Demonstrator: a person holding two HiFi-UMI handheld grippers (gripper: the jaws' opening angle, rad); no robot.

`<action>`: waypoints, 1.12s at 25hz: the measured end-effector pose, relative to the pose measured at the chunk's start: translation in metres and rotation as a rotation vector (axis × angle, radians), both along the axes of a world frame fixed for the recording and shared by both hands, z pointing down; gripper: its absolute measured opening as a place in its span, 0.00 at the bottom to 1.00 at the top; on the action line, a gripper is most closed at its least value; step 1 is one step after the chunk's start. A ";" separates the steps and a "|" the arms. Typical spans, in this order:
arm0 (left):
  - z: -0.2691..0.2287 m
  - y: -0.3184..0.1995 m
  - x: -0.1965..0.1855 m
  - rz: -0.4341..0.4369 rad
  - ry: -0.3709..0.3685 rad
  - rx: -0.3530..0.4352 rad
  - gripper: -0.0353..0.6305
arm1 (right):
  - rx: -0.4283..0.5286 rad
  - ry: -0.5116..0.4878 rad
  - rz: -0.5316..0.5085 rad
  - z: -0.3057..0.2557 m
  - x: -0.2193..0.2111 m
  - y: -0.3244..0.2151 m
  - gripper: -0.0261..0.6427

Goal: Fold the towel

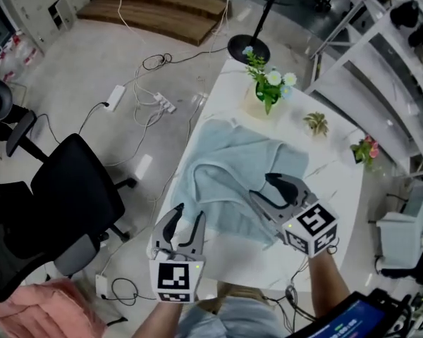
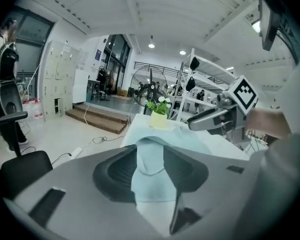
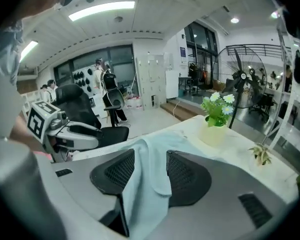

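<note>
A light blue towel [image 1: 229, 167] lies rumpled on the white table [image 1: 331, 189], with a raised fold running across its middle. My left gripper [image 1: 187, 217] hovers at the towel's near left edge with its jaws apart and nothing gripped. In the left gripper view, towel [image 2: 152, 174] shows through the gap of the left gripper [image 2: 150, 156]. My right gripper [image 1: 268, 189] is over the towel's near right part, jaws spread. In the right gripper view a loose fold of towel [image 3: 147, 184] hangs in the gap of the right gripper [image 3: 150, 169], and the pads do not press on it.
A potted flower [image 1: 266, 90], a small plant [image 1: 315, 123] and pink flowers [image 1: 366, 150] stand along the table's far and right sides. A fan base [image 1: 248, 48] sits beyond. A black office chair [image 1: 70, 196] and floor cables [image 1: 151, 104] are left; shelving [image 1: 381, 55] is right.
</note>
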State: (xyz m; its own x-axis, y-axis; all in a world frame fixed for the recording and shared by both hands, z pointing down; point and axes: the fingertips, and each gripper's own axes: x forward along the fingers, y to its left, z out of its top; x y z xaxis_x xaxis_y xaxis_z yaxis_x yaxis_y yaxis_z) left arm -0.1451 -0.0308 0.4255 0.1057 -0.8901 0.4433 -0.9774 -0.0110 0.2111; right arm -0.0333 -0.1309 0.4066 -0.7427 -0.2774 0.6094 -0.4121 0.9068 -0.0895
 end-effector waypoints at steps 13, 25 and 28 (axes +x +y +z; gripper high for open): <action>0.087 -0.037 -0.007 -0.213 -0.063 -0.302 0.24 | 0.222 0.167 -0.519 0.079 0.017 0.009 0.39; 0.062 -0.028 -0.007 -0.208 -0.045 -0.232 0.10 | 0.260 0.135 -0.478 0.061 0.023 -0.014 0.14; 0.053 -0.022 -0.006 -0.198 -0.020 -0.208 0.10 | 0.191 0.120 -0.482 0.044 0.030 -0.019 0.12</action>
